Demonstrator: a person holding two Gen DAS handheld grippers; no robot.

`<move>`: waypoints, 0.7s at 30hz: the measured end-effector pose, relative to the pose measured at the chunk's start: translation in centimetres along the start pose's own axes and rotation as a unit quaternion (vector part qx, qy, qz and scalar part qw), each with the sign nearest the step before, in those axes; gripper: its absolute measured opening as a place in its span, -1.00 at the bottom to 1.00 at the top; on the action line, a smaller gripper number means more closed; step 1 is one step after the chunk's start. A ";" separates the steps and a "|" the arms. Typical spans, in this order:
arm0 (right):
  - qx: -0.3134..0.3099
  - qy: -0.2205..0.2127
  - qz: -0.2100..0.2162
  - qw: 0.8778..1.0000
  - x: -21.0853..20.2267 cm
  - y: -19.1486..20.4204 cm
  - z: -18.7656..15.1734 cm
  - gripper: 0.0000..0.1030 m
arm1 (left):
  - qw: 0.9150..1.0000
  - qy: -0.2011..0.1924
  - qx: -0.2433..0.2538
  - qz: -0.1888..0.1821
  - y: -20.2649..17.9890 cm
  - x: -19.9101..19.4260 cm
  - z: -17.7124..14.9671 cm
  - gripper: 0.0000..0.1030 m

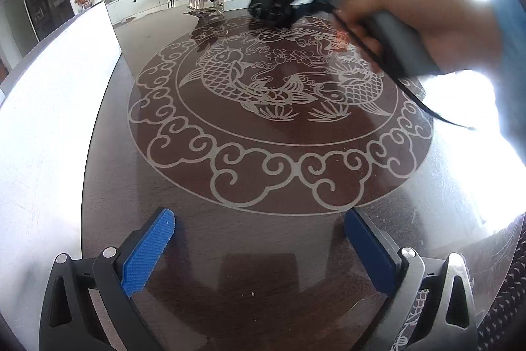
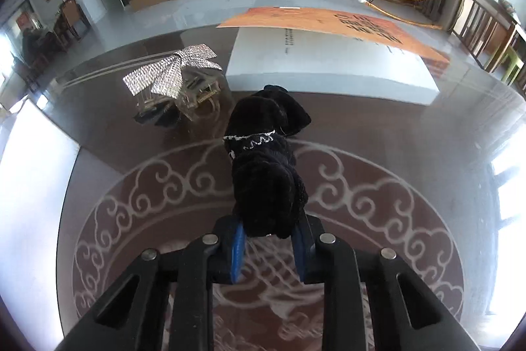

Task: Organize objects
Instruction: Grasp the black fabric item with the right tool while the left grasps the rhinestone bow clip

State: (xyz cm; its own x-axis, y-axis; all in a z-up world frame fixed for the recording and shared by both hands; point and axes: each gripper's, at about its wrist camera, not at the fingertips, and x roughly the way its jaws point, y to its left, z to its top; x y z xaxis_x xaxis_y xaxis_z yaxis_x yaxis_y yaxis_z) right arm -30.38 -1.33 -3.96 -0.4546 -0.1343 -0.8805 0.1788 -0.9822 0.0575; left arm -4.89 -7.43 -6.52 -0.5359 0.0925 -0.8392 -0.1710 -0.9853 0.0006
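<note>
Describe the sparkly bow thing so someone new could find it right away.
On the dark round table with the fish pattern, look left of the big white box. The silver bow hair clip lies there, glittering, unlike the black velvet scrunchie in the right claw.

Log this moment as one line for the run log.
left gripper: open, nothing held | right gripper: shut on black scrunchie | silver bow clip: on table, left of scrunchie

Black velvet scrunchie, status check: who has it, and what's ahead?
Right tongs shut on black velvet scrunchie, held over the table. Left tongs open, holding nothing. Silver bow hair clip ahead-left, white box ahead.
</note>
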 end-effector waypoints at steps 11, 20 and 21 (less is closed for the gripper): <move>-0.021 -0.038 -0.028 0.999 -10.3 -5.9 -19.2 -0.51 | 1.000 0.016 -0.003 -0.001 0.1 0.5 0.8 1.00; 0.008 -0.068 -0.038 0.997 -12.4 -6.3 -23.1 -0.42 | 0.998 -0.007 -0.050 0.042 1.9 5.6 16.5 1.00; 0.007 -0.070 -0.037 0.997 -12.3 -6.3 -23.0 -0.41 | 0.998 -0.013 -0.050 0.043 2.3 6.1 18.2 1.00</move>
State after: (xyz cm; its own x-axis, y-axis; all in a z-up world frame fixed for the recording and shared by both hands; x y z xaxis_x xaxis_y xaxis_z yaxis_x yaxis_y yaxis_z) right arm -5.87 9.55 -4.25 -0.5833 -0.0772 -0.8086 0.1286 -0.9917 0.0019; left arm -23.59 -6.50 -1.71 -0.5664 0.0087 -0.8241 -0.0408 -0.9990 0.0175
